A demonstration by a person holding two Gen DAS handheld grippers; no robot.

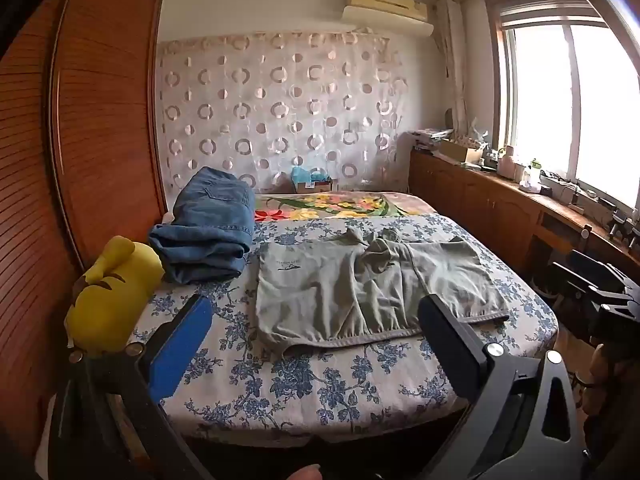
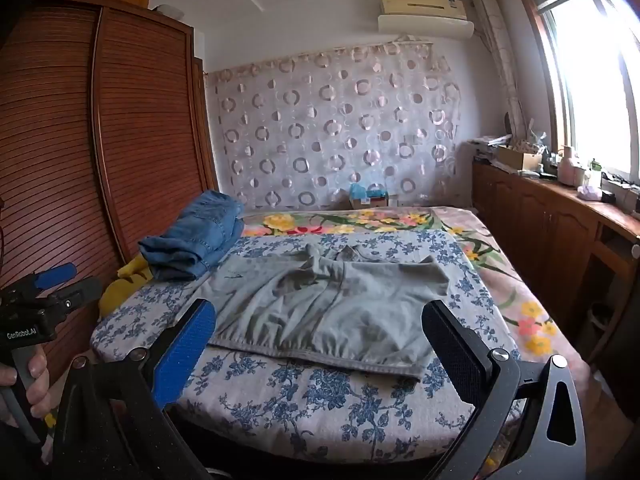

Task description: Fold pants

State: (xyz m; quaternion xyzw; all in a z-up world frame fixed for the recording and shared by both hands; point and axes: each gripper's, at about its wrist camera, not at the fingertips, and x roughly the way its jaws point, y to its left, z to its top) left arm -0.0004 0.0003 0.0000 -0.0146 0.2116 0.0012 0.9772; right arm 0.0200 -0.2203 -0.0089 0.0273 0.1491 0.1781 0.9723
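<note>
Both claws are hanging wide open and empty short of the bed, the grey-green shorts (image 1: pixel 368 292) lying flat straight ahead of the left gripper (image 1: pixel 316 340) and right gripper (image 2: pixel 320 344), long axis running crosswise, waistband hem nearest, neither noticeably closer.

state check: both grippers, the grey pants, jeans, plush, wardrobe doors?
left gripper: open, empty, short of the bed.
right gripper: open, empty.
grey pants: spread on the floral sheet, legs partly bunched, not folded.
jeans: folded, piled beside the pants.
yellow plush: lying at the bed edge.
wardrobe doors: shut.
</note>
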